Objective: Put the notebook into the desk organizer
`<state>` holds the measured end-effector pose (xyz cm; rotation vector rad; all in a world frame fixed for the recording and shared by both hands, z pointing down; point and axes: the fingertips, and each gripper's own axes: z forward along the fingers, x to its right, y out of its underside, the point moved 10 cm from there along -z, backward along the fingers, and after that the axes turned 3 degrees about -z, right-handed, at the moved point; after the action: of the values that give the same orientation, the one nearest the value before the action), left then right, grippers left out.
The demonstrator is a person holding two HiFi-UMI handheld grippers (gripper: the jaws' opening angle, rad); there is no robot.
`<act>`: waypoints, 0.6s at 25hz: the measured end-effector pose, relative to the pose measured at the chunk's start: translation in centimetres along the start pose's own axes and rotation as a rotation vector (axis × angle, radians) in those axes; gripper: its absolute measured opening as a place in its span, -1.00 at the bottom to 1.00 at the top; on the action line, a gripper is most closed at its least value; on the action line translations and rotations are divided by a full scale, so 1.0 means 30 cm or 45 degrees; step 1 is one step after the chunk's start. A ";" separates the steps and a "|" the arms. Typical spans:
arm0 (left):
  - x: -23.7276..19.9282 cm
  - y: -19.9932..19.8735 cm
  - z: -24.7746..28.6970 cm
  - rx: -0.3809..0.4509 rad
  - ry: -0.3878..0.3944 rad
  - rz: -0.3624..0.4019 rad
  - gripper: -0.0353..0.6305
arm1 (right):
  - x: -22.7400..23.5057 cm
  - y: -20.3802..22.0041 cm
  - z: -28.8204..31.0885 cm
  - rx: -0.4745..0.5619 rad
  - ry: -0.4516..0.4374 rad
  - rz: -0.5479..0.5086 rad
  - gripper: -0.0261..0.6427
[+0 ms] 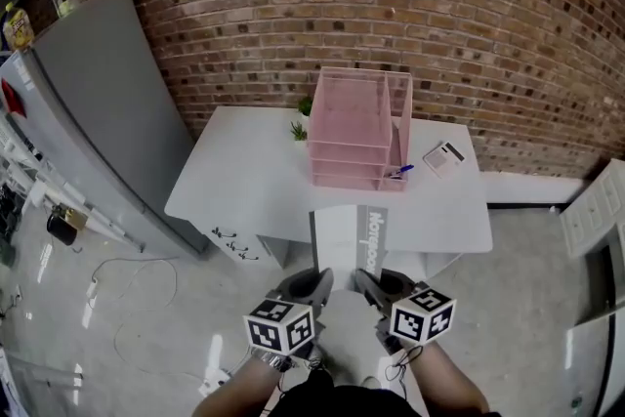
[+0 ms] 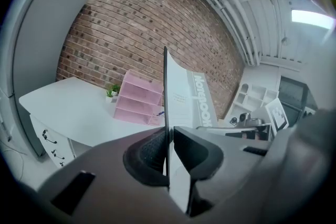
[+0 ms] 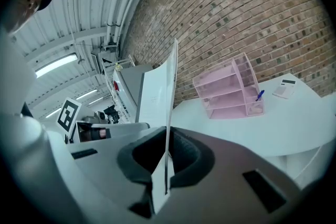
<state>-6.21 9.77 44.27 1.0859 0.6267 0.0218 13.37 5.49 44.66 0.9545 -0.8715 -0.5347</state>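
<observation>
Step in hand: transport, as I judged it. The notebook (image 1: 350, 244) was in the air at the lower centre of the head view and was not yet at the organizer.
Notebook: pale cover with lettering along one side. It lay roughly flat in the head view, and its far edge met the near edge of the desk (image 1: 244, 181) in the picture. In both gripper views it appeared edge-on, as a thin upright line.
Left gripper (image 1: 314, 283): closed on the notebook's near edge towards its left corner, with the pads pressing either face of the cover.
Right gripper (image 1: 369, 285): likewise clamped on the near edge at the right corner. Nothing else was between its jaws.
Desk organizer (image 1: 356, 127): pink mesh with stacked tiers, at the upper centre of the head view. It stood towards the back of the white desk in front of the brick wall, with its open fronts facing the person.
Nearby: a blue pen (image 1: 398, 172) sat at the organizer's lower right, a small plant (image 1: 299, 127) just beside its left, and a small flat device (image 1: 443, 157) lay to the right.
Next move, judged: bring the notebook forward over the desk, level its leading edge with one tier's opening and slide it in, then loosen both grippers once the tier bore it.
Watch for: the pen at the right side, and sag in the thin cover.
</observation>
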 end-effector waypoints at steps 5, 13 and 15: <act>-0.123 -0.058 -0.022 -0.004 0.030 0.005 -0.80 | -0.045 -0.022 0.121 0.012 0.026 0.000 -0.88; -0.241 -0.096 -0.031 0.004 0.066 -0.018 -0.80 | -0.075 -0.041 0.232 0.003 0.054 -0.008 -0.88; -0.258 -0.104 -0.024 0.003 0.074 -0.024 -0.80 | -0.072 -0.047 0.248 -0.001 0.060 -0.008 -0.88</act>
<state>-13.85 6.43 45.05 1.0846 0.6888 0.0366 5.96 2.85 44.74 0.9658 -0.8263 -0.5162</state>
